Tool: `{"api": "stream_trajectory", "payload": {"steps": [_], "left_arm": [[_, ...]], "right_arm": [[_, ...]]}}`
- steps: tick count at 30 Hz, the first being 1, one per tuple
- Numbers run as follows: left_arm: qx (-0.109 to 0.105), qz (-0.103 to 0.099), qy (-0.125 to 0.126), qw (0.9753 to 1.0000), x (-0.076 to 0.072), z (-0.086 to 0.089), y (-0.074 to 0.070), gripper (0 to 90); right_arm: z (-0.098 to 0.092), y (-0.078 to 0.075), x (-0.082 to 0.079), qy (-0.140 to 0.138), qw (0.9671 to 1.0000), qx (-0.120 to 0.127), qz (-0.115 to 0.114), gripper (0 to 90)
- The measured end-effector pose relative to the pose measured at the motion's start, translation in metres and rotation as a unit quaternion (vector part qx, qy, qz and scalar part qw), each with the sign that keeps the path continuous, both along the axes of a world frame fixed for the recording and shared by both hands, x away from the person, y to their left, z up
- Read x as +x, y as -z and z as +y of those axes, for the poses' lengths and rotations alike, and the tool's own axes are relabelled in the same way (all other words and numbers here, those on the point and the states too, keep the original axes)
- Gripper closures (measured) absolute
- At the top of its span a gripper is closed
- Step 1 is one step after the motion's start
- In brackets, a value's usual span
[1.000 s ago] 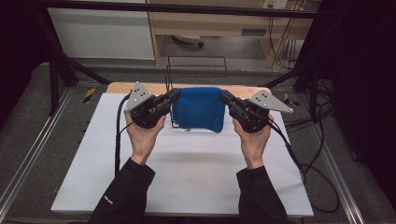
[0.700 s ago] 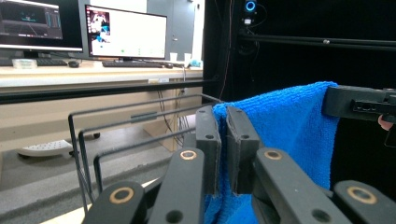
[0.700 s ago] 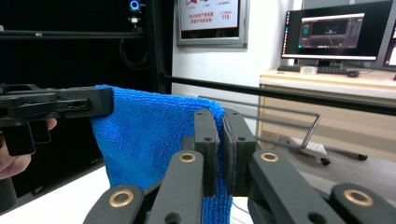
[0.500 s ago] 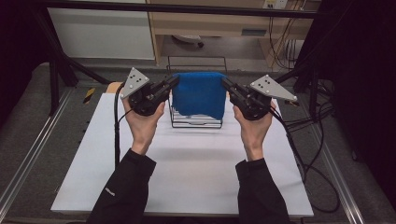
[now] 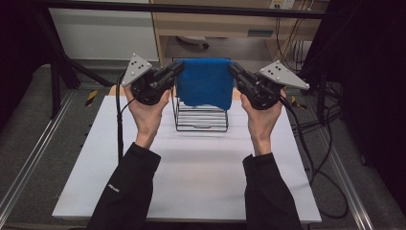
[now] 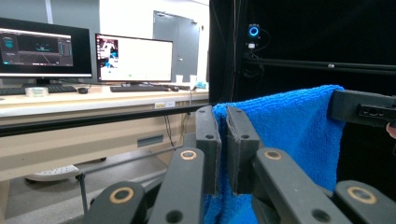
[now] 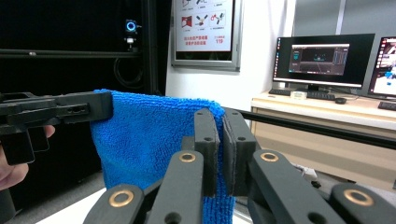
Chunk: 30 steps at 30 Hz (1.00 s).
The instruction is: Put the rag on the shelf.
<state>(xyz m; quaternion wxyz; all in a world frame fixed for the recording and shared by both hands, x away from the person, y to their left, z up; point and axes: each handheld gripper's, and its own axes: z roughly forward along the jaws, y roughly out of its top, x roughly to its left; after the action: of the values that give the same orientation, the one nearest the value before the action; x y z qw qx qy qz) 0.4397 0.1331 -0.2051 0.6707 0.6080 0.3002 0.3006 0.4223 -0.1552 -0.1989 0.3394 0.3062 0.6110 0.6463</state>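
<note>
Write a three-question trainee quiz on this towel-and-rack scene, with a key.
1. True or false: the blue terry towel lies flat on the white table.
2. What stands beneath the towel? A) black wire rack B) wooden box C) steel pot
3. Fill in: the left gripper and the right gripper each pinch an upper ______ of the towel.

Key
1. False: it hangs in the air, stretched between the two grippers.
2. A: the black wire rack stands on the table under the towel.
3. Corner.

Surface and its load
We see a white surface [image 5: 191,182] carrying one black wire rack [image 5: 200,117] near its far edge.
</note>
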Motion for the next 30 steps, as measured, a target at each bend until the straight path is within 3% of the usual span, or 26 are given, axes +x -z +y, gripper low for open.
{"api": "stream_trajectory", "payload": {"steps": [16,30], "left_arm": [[-0.002,-0.007,-0.017,0.9998,0.018,-0.001,-0.029,84.6],[-0.013,-0.015,-0.030,0.9994,0.036,0.000,-0.036,84.6]], "right_arm": [[0.004,-0.027,0.021,0.003,0.9999,0.001,-0.016,86.2],[0.009,-0.036,0.042,0.008,0.9997,0.000,-0.021,86.2]]}}
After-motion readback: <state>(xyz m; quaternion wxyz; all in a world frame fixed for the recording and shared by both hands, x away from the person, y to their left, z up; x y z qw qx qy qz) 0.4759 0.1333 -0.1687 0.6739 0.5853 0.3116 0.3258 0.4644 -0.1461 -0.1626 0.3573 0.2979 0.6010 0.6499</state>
